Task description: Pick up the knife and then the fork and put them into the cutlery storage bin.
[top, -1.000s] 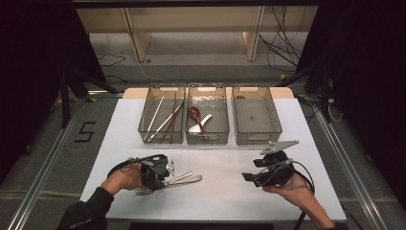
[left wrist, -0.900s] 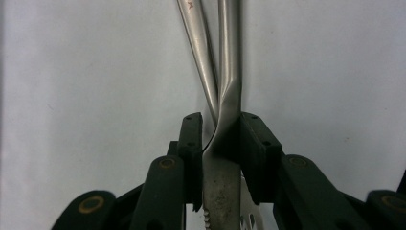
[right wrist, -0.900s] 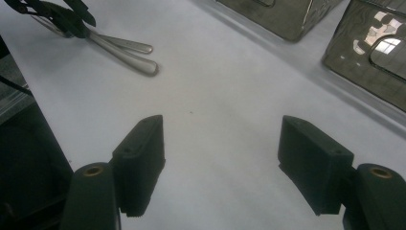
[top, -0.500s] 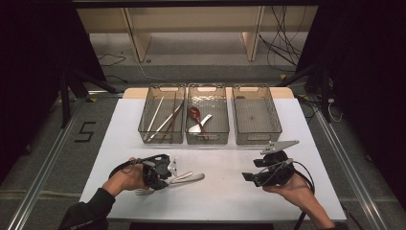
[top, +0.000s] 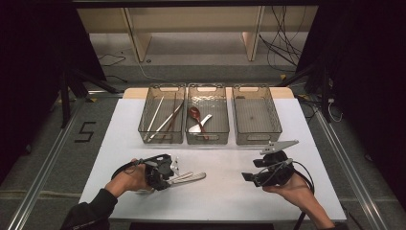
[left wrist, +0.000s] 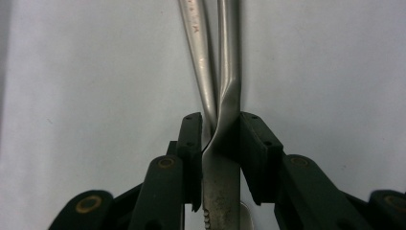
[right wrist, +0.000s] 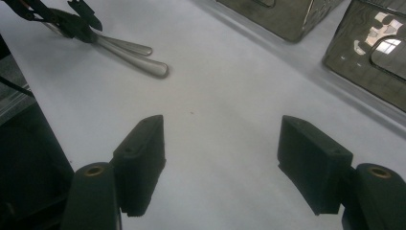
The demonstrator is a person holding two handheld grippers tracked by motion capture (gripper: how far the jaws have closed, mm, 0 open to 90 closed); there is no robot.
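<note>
Two metal pieces of cutlery (top: 191,177) lie side by side on the white table, handles pointing right. My left gripper (top: 168,176) is at the front left, shut on both of them. In the left gripper view the jaws (left wrist: 220,134) press on a serrated knife (left wrist: 229,57) and a second steel handle (left wrist: 196,48). My right gripper (top: 251,170) is held at the front right, pointing left, open with nothing between its pads (right wrist: 220,158). The right gripper view shows the left gripper (right wrist: 79,26) and the cutlery handles (right wrist: 139,60) farther off.
Three clear bins stand in a row at the back of the table. The left bin (top: 143,125) holds long sticks, the middle bin (top: 207,140) a red spoon and a white spoon, and the right bin (top: 256,140) looks empty. White tabletop (top: 225,191) lies between the grippers.
</note>
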